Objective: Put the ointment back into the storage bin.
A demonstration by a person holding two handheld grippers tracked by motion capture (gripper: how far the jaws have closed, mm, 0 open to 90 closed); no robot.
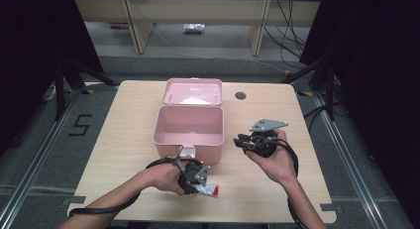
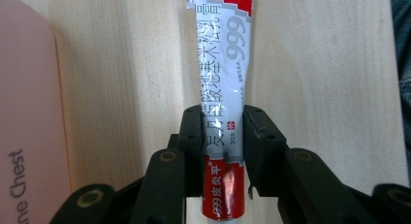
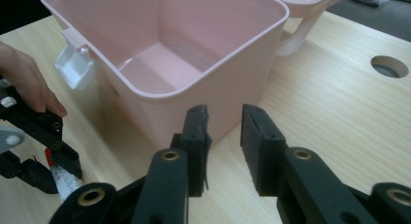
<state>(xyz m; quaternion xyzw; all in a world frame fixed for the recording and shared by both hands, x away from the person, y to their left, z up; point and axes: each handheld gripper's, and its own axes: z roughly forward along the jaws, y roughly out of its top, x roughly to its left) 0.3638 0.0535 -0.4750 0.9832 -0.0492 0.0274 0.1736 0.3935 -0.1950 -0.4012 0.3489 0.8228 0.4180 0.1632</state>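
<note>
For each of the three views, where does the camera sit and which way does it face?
High view: above the table, facing forward and down; forearms, both hands.
Left gripper view: on the left gripper, facing down; jaws clamp the ointment tube.
Right gripper view: on the right gripper, facing the pink box; empty jaws.
All three views share the box.

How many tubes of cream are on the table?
1. The red-and-silver cream tube lies on the wooden table in front of the open pink plastic box, between the left gripper's jaws.

we count one pink medicine chest (image 1: 188, 126) with its lid open, one red-and-silver ointment tube (image 2: 224, 69), two grippers and one wooden table (image 1: 129, 135) with one cable hole (image 1: 240, 95).
</note>
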